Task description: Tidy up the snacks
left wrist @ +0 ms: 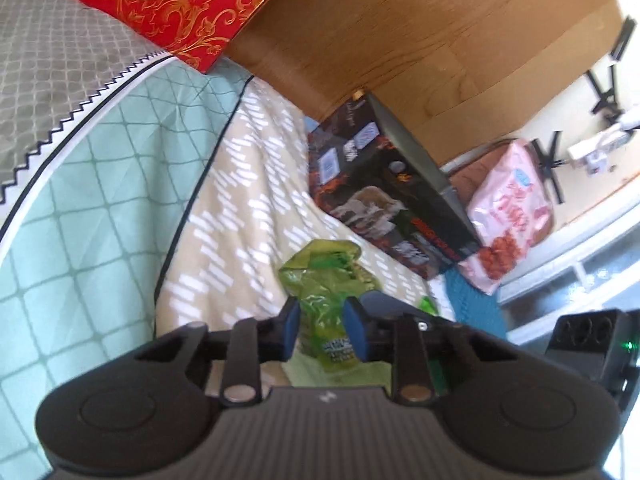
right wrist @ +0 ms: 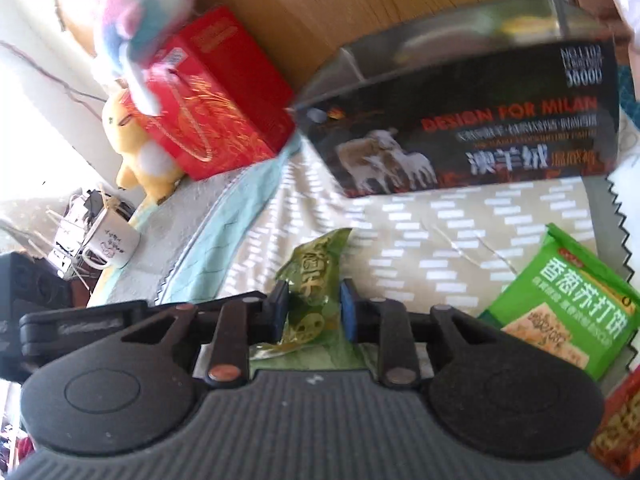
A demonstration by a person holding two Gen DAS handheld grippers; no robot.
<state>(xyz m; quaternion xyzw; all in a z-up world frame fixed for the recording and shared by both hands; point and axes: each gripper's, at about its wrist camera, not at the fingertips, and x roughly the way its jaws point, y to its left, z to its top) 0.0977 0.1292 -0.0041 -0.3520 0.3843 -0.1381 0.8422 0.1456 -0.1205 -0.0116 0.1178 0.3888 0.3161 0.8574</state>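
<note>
In the left wrist view my left gripper (left wrist: 320,328) is shut on a crinkled green snack packet (left wrist: 324,276) held above the beige patterned bedspread (left wrist: 248,200). In the right wrist view my right gripper (right wrist: 314,312) is shut on an olive-green snack packet (right wrist: 310,276) printed with lotus-root slices. A bright green cracker bag (right wrist: 568,308) lies on the bedspread to its right. A black open box (left wrist: 384,192) stands against the wooden headboard; it also shows in the right wrist view (right wrist: 472,128). A pink snack bag (left wrist: 508,216) leans beside the box.
A red gift bag (left wrist: 180,4) stands at the headboard (left wrist: 420,32), also in the right wrist view (right wrist: 216,96), with plush toys (right wrist: 140,148) beside it. A white mug (right wrist: 112,244) sits off the bed's edge. An orange-red packet (right wrist: 620,428) lies at the lower right.
</note>
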